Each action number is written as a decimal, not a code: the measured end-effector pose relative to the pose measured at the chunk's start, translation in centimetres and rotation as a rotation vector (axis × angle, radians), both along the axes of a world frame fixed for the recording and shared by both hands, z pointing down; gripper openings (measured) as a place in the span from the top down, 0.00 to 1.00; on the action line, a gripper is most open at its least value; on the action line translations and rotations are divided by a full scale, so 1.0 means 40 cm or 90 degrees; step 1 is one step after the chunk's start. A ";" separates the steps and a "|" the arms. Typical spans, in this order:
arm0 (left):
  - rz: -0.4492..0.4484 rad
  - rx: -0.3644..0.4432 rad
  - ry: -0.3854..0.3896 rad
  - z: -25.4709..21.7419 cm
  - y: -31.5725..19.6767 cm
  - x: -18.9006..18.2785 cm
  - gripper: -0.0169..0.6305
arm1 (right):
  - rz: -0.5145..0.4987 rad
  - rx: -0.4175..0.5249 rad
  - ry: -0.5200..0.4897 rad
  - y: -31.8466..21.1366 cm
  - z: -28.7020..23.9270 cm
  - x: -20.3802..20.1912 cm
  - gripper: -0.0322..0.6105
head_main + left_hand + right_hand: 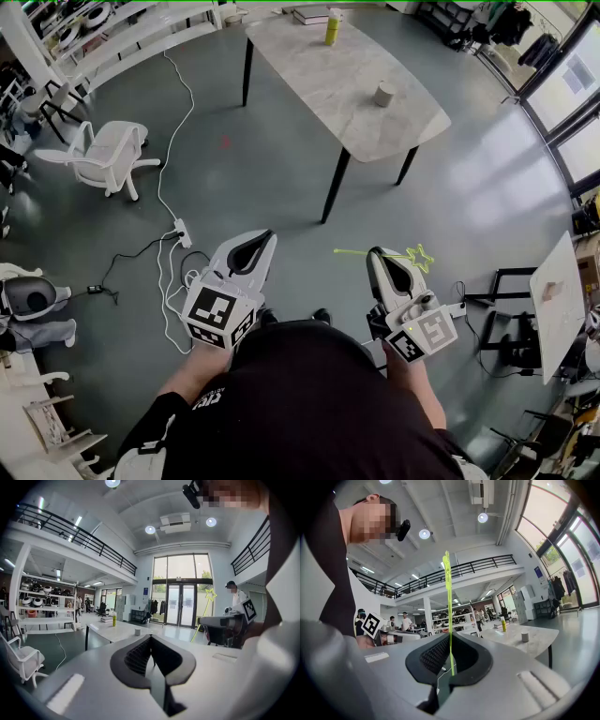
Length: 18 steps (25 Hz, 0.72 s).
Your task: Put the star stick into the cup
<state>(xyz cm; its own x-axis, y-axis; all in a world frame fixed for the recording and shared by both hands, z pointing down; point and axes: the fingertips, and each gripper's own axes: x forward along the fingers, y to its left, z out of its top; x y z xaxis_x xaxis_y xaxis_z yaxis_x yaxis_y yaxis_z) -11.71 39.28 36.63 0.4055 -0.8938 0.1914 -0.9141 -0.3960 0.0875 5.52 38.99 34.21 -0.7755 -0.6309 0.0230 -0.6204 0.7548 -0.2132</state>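
My right gripper (380, 255) is nearest to me, its jaws closed on the star stick (354, 251) and pinching the thin green shaft partway along. The stick's long axis runs across the way the gripper points, not along it. In the head view it lies sideways above the floor (262, 169), with the star end out past the gripper's right side and the bare end reaching toward my left gripper (255, 246). The left gripper's jaws are together with nothing between them. It sits beside the right one, clear of the stick.

The right gripper view shows me the pinch itself: the star stick (449, 602) climbs straight up the picture from between the jaws, and the star at its top shows only edge-on. The left gripper view misses that pinch but gives me the star's full outline. There the star stick (201, 619) slants, star high against the glass doors (180, 604) and tail lower and to the left, by the right gripper's nose. From these three views I cannot settle how steeply it really stands.

Past the grippers, a power strip (183, 232) lies on the floor to the left. Beyond that is the table (309, 66), with the cup (383, 94) upright near its right edge and well apart from the stick. A yellow bottle (332, 26) stands at the table's far end. Both gripper views catch the cup (525, 637) from the side. Only the head view lays out the floor between the cup and the stick.
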 end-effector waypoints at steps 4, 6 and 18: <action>0.001 -0.001 -0.001 0.002 -0.002 -0.014 0.97 | -0.006 -0.003 -0.003 -0.004 0.002 -0.021 0.92; 0.000 0.002 -0.003 0.001 0.000 -0.025 0.97 | -0.011 -0.007 -0.005 -0.003 0.006 -0.035 0.92; 0.013 0.015 -0.011 0.019 0.038 -0.126 0.97 | 0.001 -0.008 0.001 0.021 0.016 -0.135 0.91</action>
<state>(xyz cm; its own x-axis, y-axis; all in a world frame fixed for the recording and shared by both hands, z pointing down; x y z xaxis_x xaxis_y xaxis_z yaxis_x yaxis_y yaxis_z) -16.75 40.82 37.41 0.4206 -0.8897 0.1775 -0.9071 -0.4163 0.0626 0.13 39.83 34.83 -0.7743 -0.6320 0.0323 -0.6221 0.7509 -0.2216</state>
